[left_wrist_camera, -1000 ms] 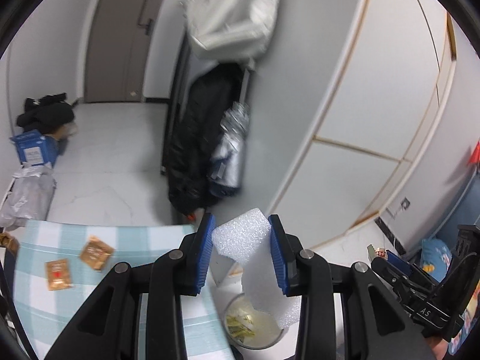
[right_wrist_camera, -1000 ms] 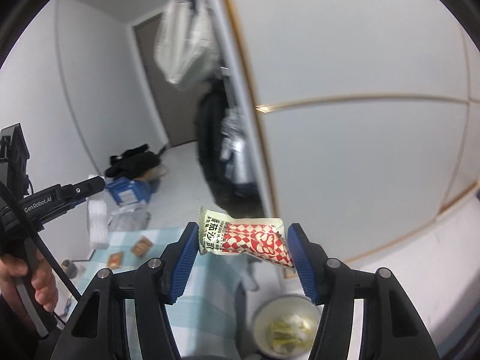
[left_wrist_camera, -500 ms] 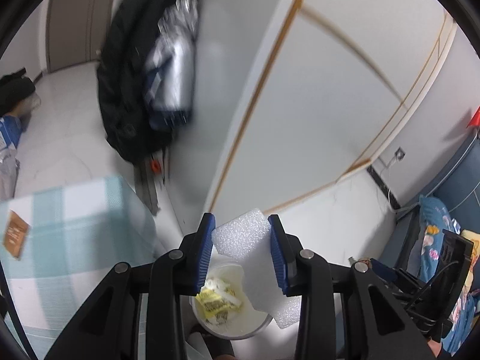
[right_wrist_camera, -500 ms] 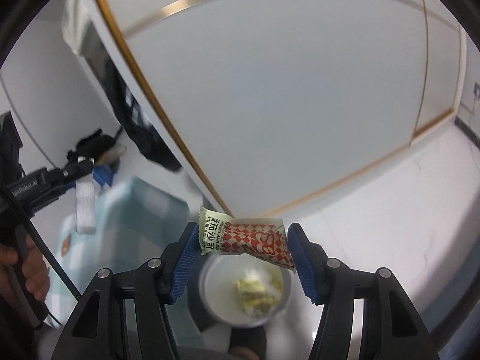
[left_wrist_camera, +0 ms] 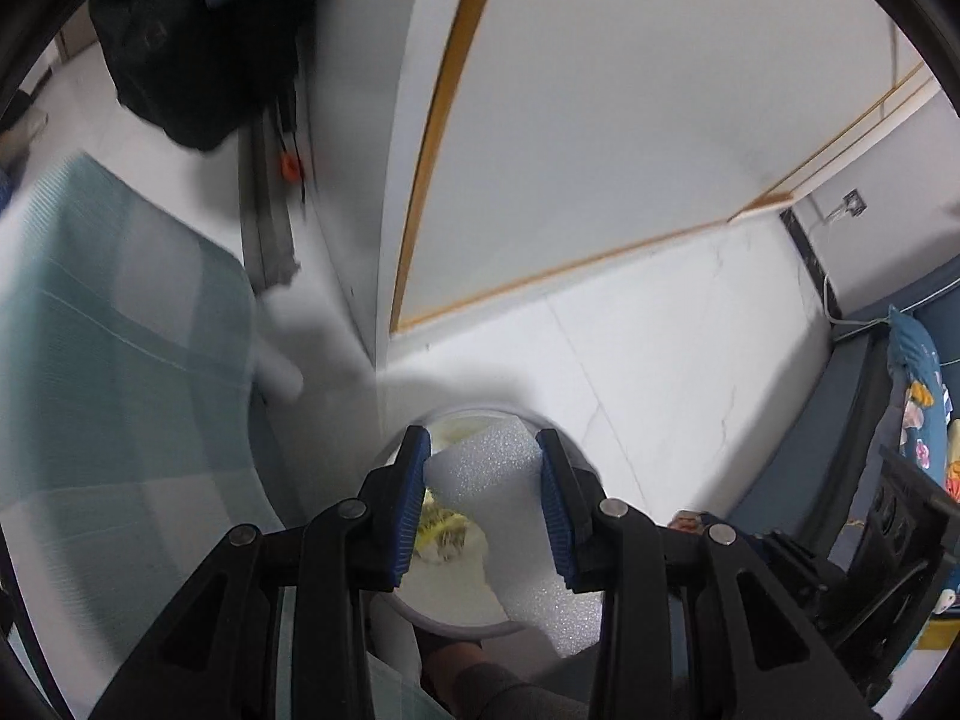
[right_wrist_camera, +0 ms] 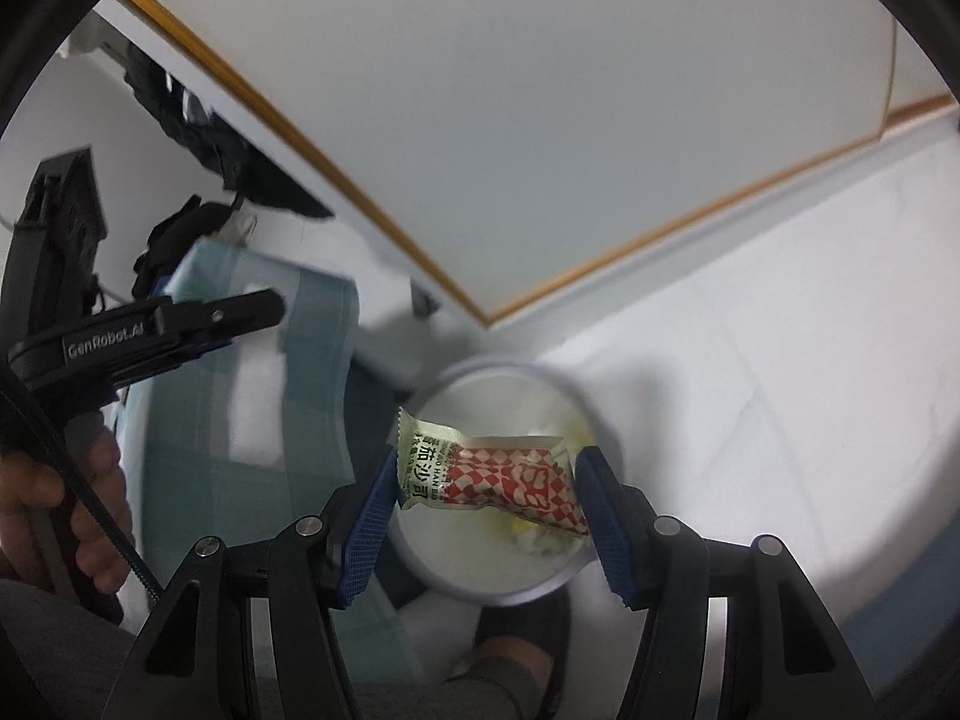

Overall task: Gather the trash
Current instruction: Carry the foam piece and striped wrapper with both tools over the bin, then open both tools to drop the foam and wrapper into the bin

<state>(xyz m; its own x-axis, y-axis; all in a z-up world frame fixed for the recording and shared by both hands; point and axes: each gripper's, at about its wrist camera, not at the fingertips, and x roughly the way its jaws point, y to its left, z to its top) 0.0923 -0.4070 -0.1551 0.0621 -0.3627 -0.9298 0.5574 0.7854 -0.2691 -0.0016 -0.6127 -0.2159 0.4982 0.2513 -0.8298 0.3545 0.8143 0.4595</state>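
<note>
My left gripper (left_wrist_camera: 483,468) is shut on a white foam piece (left_wrist_camera: 510,516) and holds it right above a round white trash bin (left_wrist_camera: 444,606) on the floor. Yellow wrappers (left_wrist_camera: 441,531) lie inside the bin. My right gripper (right_wrist_camera: 486,480) is shut on a red-and-white checkered sauce packet (right_wrist_camera: 492,477) and holds it above the same bin (right_wrist_camera: 480,564), which has yellowish trash at its bottom. The left gripper's body (right_wrist_camera: 150,330) shows at the left of the right wrist view.
A table with a teal checkered cloth (left_wrist_camera: 108,360) stands left of the bin, also seen in the right wrist view (right_wrist_camera: 252,396). A white cabinet with gold trim (left_wrist_camera: 600,150) rises behind. Dark bags (left_wrist_camera: 198,42) sit at the back left. A blue sofa (left_wrist_camera: 888,420) is at the right.
Both grippers have swung from facing the room to pointing down over the trash bin, still holding the foam and the packet. The bin now sits directly under both.
</note>
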